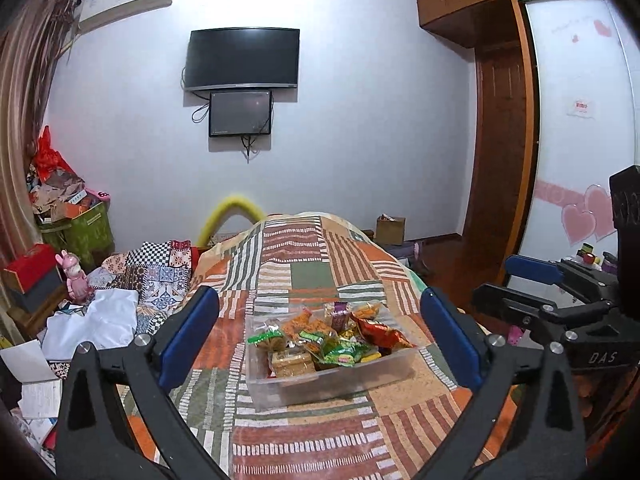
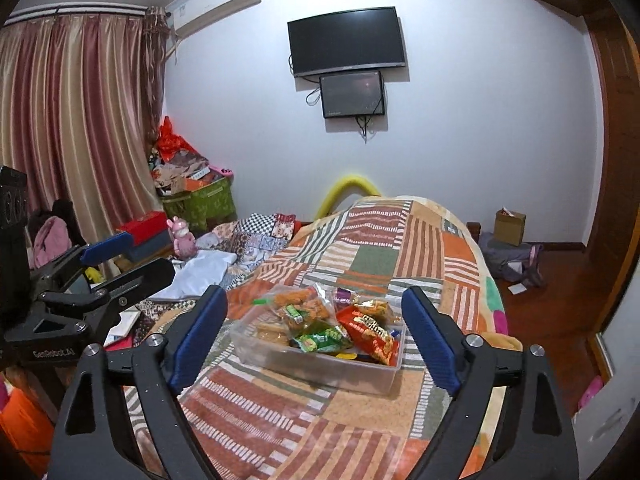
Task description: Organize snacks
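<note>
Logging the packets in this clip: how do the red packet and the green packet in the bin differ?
The red packet is larger and lies toward the bin's right side, with yellow lettering; the green packet is smaller and sits nearer the middle, against the red one's left edge. The red packet stretches lengthwise toward the near rim, while the green packet lies crosswise. Both are sealed and rest on top of the pile in the clear bin, untouched by either gripper.

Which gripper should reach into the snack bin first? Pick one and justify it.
Slight edge to the left gripper: its open jaws frame the clear bin squarely. The right gripper, also open, sees the bin angled. Neither holds anything; the difference is small.
</note>
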Available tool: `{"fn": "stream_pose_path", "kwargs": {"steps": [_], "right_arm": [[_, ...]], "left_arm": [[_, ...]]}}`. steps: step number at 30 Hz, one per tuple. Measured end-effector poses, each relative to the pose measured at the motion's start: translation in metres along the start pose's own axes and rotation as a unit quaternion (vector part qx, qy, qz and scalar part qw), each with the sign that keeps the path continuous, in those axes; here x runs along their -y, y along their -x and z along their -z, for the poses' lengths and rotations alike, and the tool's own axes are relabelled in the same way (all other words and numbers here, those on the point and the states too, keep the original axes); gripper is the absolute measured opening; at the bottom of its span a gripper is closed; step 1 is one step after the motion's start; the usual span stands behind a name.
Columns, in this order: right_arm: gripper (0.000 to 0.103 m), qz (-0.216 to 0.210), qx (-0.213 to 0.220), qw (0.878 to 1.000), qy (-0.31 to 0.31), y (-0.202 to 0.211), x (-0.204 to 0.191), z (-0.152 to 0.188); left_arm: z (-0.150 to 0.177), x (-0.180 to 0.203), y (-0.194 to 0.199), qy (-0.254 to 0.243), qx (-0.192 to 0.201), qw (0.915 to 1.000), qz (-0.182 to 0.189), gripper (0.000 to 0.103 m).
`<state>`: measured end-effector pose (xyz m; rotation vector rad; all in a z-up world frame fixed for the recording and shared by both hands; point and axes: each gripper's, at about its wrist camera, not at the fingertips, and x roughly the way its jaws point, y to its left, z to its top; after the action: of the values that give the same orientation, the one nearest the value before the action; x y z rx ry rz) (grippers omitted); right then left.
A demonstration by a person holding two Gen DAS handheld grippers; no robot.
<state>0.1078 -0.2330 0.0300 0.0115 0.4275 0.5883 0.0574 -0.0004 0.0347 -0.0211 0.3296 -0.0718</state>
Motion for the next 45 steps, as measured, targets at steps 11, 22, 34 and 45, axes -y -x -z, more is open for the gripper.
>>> {"fn": "stream_pose_path", "kwargs": {"steps": [11, 22, 34, 45], "right_arm": [[0.098, 0.007, 0.009, 1.0, -0.01, 0.007, -0.001, 0.011], [0.098, 0.006, 0.011, 1.0, -0.003, 0.011, -0.006, 0.016], [0.098, 0.003, 0.009, 1.0, -0.005, 0.011, -0.007, 0.016], [0.098, 0.002, 0.009, 1.0, -0.003, 0.011, -0.008, 0.015]], "left_arm": [[0.013, 0.002, 0.011, 0.007, -0.008, 0.9999, 0.007, 0.103], [0.017, 0.001, 0.009, 0.018, -0.013, 0.9997, 0.01, 0.103], [0.017, -0.001, 0.007, 0.02, -0.014, 0.9996, 0.01, 0.103], [0.018, -0.003, 0.005, 0.022, -0.015, 0.9996, 0.009, 0.103]]}}
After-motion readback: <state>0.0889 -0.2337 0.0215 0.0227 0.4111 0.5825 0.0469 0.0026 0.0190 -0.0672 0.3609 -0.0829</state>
